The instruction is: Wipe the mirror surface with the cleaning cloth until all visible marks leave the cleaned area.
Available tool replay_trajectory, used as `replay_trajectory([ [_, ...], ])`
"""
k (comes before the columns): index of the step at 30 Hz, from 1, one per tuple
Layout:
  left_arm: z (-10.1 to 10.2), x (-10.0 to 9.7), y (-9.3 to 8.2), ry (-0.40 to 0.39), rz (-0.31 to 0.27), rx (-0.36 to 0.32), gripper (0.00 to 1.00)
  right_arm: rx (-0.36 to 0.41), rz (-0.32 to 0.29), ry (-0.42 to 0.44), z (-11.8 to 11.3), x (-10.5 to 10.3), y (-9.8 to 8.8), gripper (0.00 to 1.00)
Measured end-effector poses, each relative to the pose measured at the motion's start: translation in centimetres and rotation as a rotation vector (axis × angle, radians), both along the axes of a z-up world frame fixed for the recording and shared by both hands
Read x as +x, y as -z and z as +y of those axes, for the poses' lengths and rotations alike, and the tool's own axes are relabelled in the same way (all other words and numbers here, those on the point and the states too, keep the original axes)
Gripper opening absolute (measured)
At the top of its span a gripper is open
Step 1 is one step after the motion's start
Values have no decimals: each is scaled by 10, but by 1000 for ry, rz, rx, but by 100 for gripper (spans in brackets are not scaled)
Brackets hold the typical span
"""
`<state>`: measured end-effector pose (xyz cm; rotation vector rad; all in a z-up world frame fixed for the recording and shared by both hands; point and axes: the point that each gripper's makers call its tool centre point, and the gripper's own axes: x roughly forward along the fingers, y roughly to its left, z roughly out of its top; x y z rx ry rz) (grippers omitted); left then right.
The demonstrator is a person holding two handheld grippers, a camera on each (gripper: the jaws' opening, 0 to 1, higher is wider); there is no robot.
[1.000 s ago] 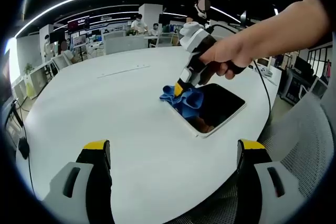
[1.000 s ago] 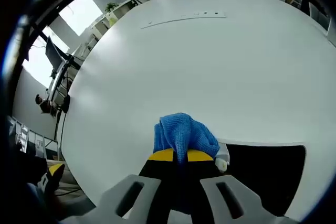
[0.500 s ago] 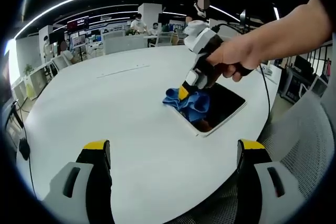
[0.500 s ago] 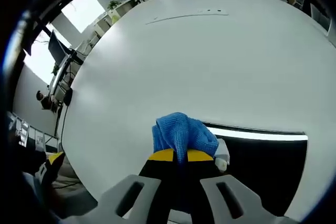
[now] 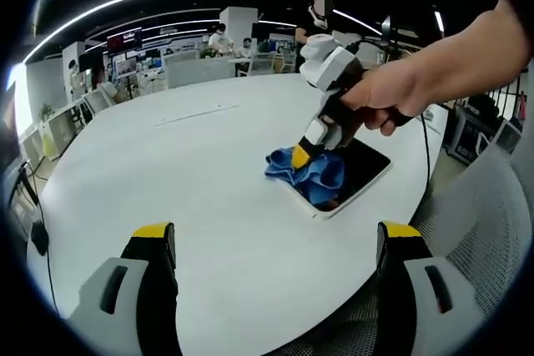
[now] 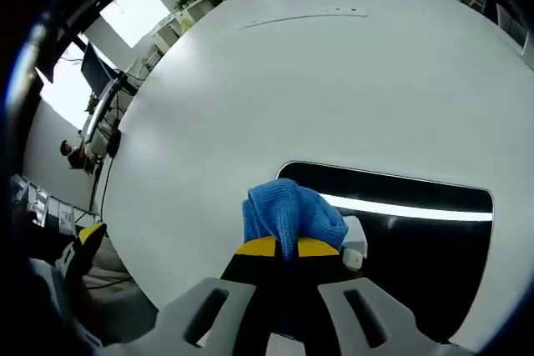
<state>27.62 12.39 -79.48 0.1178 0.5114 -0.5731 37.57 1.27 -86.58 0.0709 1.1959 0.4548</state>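
A dark rectangular mirror [image 5: 357, 166] with a white frame lies flat on the round white table [image 5: 183, 172], near its right edge. A crumpled blue cleaning cloth [image 5: 310, 174] rests on the mirror's near-left part. My right gripper [image 5: 302, 156], held by a hand, is shut on the cloth and presses it onto the glass. In the right gripper view the cloth [image 6: 289, 213] bulges past my yellow-tipped right gripper [image 6: 287, 248], and the mirror [image 6: 417, 223] reflects a bright ceiling light strip. My left gripper [image 5: 275, 243] hovers open over the table's near side, holding nothing.
The table edge runs close along the mirror's right side, with a grey mesh chair [image 5: 476, 239] just beyond. A black cable [image 5: 421, 143] trails from the right gripper. Desks, monitors and people fill the office behind; another cable hangs at the far left [image 5: 33, 206].
The right gripper has dragged the cloth from the mirror's far-left corner towards its near side, across the glass. The left gripper has not moved.
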Motion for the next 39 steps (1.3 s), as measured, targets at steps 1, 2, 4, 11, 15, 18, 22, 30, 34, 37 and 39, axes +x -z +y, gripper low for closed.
replay_trajectory([
  [1, 0, 0, 0, -1, 0, 0, 99, -2, 1, -5, 1, -2, 0, 0],
  [2, 0, 0, 0, 0, -1, -1, 99, -3, 1, -5, 1, -3, 0, 0],
  [4, -1, 0, 0, 0, -1, -1, 99, -3, 2, -6, 1, -4, -1, 0],
  [11, -2, -1, 0, 6, 0, -10, 99, -2, -11, -11, 0, -2, 1, 0],
  [15, -4, -1, -1, 16, -7, -12, 99, 13, -9, -11, 0, -1, 2, 0],
  [18, -4, -1, -1, 17, -7, -12, 99, 12, -12, -17, -1, -2, 1, 0],
  [22, -4, 0, 0, 17, -4, -10, 99, 8, -17, -26, -3, -4, 0, 0],
  [30, -4, -1, 1, 19, -3, -8, 99, 11, -17, -19, -17, -1, 3, 0],
  [34, -4, -1, 2, 19, -1, -1, 99, 10, -17, -15, -25, -1, 3, 0],
  [37, -4, -1, 3, 21, 4, 8, 99, 7, -19, -10, -30, 0, 3, 0],
  [39, -3, -2, 4, 22, 6, 11, 99, 5, -20, -7, -33, 0, 3, 0],
])
